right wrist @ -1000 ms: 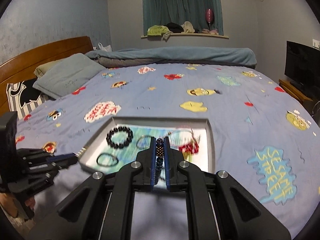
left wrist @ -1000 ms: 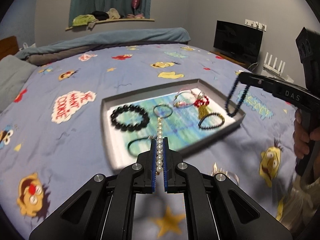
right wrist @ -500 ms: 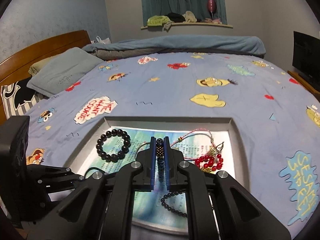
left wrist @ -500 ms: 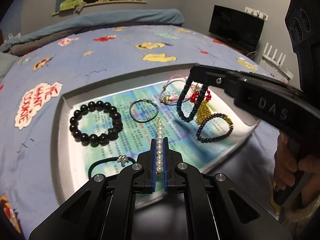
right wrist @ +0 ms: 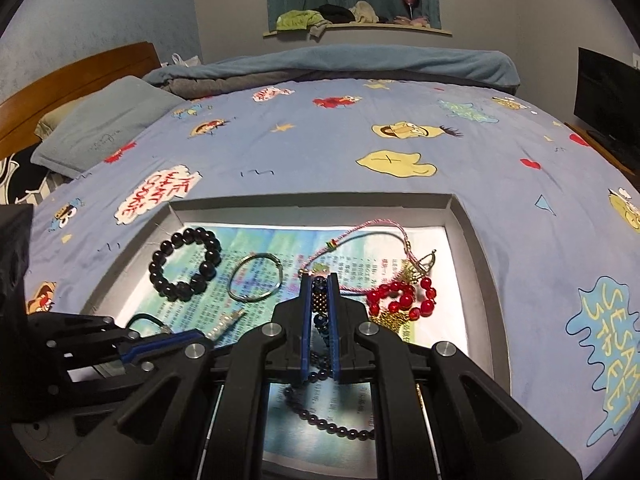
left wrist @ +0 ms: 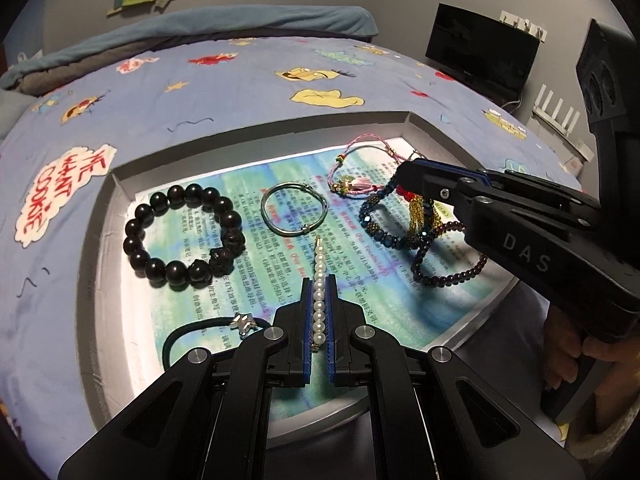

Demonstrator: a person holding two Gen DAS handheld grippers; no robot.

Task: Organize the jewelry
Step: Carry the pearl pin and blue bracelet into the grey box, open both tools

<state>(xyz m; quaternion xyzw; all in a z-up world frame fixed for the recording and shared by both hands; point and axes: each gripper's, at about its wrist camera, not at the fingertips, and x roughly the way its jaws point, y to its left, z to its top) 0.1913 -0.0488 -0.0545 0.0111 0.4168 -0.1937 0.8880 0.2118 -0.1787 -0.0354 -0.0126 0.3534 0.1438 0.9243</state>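
Observation:
A grey tray (left wrist: pixel 256 132) with a printed paper liner lies on the bed. My left gripper (left wrist: pixel 319 280) is shut on a straight row of white pearls (left wrist: pixel 319 264), held just above the liner's near half. At the right, my right gripper (left wrist: pixel 404 176) is shut on a dark blue bead bracelet (left wrist: pixel 376 220) whose loop hangs down to the liner beside a gold tassel (left wrist: pixel 416 210). In the right wrist view the right gripper (right wrist: pixel 320 280) pinches the blue bracelet (right wrist: pixel 320 296), and the left gripper (right wrist: pixel 200 334) with the pearls (right wrist: pixel 224 322) shows at lower left.
In the tray lie a black bead bracelet (left wrist: pixel 180 236), a silver bangle (left wrist: pixel 294 210), a pink cord bracelet (left wrist: pixel 356 160), a red bead bracelet (right wrist: pixel 404 296), a purple bead bracelet (left wrist: pixel 452 264) and a black hair tie (left wrist: pixel 208 328). Blue cartoon bedding (right wrist: pixel 360 120) surrounds it.
Both grippers came down and forward over the tray, each keeping its piece. The blue bracelet, earlier dangling high at the tray's right, now hangs low inside it.

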